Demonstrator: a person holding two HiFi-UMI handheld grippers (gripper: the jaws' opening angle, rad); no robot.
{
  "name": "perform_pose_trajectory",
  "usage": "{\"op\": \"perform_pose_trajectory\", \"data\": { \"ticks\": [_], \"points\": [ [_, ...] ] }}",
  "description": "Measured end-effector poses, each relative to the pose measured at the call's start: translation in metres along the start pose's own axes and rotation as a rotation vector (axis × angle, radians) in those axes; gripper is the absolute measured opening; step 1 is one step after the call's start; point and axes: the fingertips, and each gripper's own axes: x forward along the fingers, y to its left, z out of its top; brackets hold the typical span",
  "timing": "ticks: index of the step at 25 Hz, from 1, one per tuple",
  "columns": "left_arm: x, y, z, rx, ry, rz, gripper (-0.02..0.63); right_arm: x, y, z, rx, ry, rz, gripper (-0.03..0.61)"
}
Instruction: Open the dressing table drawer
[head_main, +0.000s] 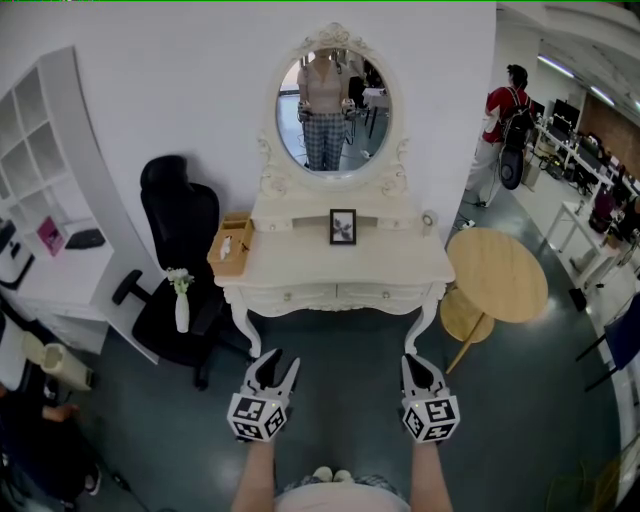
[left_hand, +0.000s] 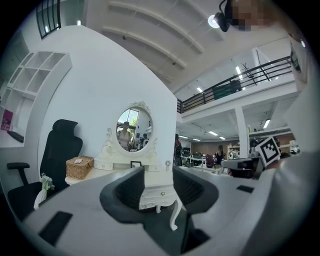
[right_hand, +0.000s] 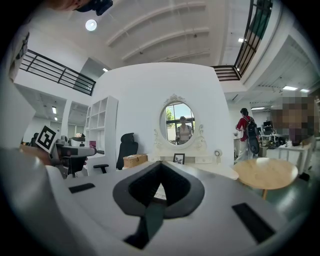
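Head view, dressing table: white dressing table (head_main: 340, 262) against the wall, with a mirror (head_main: 333, 110), a picture frame (head_main: 343, 226) and a basket (head_main: 232, 245) on top; it stands well apart from both grippers.
Head view, drawers: left drawer (head_main: 300, 296) and right drawer (head_main: 385, 293) sit side by side under the top, and both look fully closed.
Head view, grippers: left gripper (head_main: 280, 362) and right gripper (head_main: 418, 365) are held low, side by side, pointing at the table; this looks like a ready pose before the reach.
Left gripper view, jaws: left gripper (left_hand: 159, 174) has its jaws spread with nothing between them. A drawer front (left_hand: 163, 193) with a small knob shows far off through the gap; which drawer it is I cannot tell. The spread probably readies it to take a knob.
Right gripper view, jaws: right gripper (right_hand: 160, 165) has its tips pressed together and holds nothing; it is likely the spare hand.
Right gripper view, surroundings: dressing table (right_hand: 210, 167) lies straight ahead, with a round table (right_hand: 265, 172) to its right, clear of the approach.
Stage: opening not yet begun; the reach comes first.
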Motion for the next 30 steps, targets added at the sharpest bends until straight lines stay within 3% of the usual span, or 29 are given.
{"op": "perform_pose_trajectory", "data": {
  "ticks": [3,7,22,30],
  "points": [
    [0.002,0.002,-0.001,-0.011,0.0,-0.014,0.248,0.002,0.0,0.0,0.002,0.003,-0.004,0.015],
    [0.005,0.007,-0.003,-0.012,-0.008,-0.016,0.311,0.004,-0.001,-0.002,0.007,0.006,-0.013,0.015],
    [0.054,0.04,-0.016,0.001,0.035,-0.049,0.327,0.039,-0.028,-0.01,0.044,-0.002,-0.074,0.015],
    [0.111,0.075,-0.014,0.007,0.028,-0.028,0.327,0.111,-0.04,-0.009,0.048,0.003,-0.015,0.015]
  ]
}}
